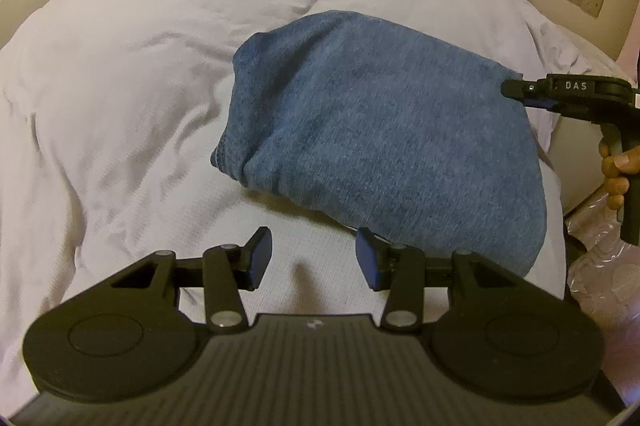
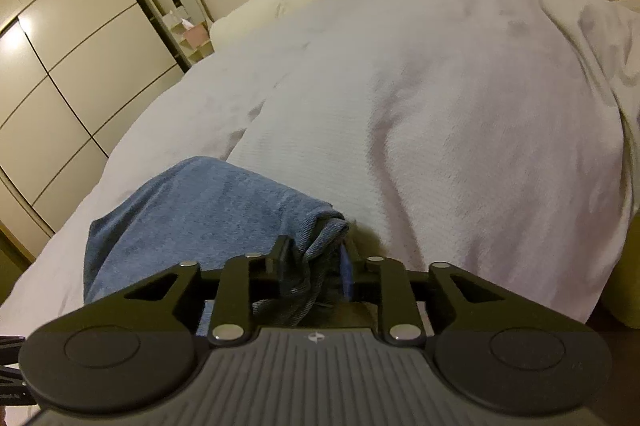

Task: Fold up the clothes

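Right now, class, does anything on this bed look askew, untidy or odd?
Yes: the blue knitted garment is a lumpy, uneven bundle on the pale lilac bedcover, not a flat fold. Its corner is bunched between the right gripper fingers. The left gripper is open and holds nothing.

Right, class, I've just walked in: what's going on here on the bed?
A person is folding a blue garment on a white duvet with two handheld grippers. The right gripper is shut on a bunched edge of the garment. The left gripper is open, holding nothing, just short of the garment's near edge.
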Motion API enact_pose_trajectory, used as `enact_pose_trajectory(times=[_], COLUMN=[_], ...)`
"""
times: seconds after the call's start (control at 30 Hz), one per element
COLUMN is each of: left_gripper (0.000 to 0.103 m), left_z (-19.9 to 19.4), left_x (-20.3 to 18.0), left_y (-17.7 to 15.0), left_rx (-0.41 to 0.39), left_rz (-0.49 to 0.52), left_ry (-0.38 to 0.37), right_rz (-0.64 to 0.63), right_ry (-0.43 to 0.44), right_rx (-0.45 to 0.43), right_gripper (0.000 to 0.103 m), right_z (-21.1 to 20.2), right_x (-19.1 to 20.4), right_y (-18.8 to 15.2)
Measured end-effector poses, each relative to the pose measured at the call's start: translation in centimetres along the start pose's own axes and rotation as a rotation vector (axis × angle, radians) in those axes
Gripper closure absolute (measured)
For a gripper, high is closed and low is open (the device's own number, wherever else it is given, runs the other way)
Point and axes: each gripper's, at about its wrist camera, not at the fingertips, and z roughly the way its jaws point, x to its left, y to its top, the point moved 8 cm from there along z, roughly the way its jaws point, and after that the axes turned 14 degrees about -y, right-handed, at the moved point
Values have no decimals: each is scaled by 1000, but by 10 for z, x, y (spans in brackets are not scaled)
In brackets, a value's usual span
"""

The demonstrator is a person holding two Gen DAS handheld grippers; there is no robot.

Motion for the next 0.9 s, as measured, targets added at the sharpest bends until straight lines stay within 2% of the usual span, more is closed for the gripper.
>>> enact_pose_trajectory(times=[0.07, 0.13, 0.4, 0.73, 0.9], left_gripper=[62, 62, 62, 62, 62], left_z=[-1, -2, -10, -20, -20], left_x=[1, 1, 2, 3, 2], left_y=[0, 1, 1, 6, 11], left_rx=[0, 0, -1, -28, -44], left_rz=[-7, -14, -21, -45, -47], left_ry=[2, 4, 26, 47, 35], right_rz=[-10, -28, -132, -194, -198], right_ry=[-8, -23, -93, -144, -139], right_rx=[1, -3, -50, -106, -160], right_gripper=[74, 66, 52, 49, 49], right_z=[-1, -2, -10, -25, -43], right_x=[-1, -2, 6, 17, 23], right_y=[-2, -3, 1, 11, 22])
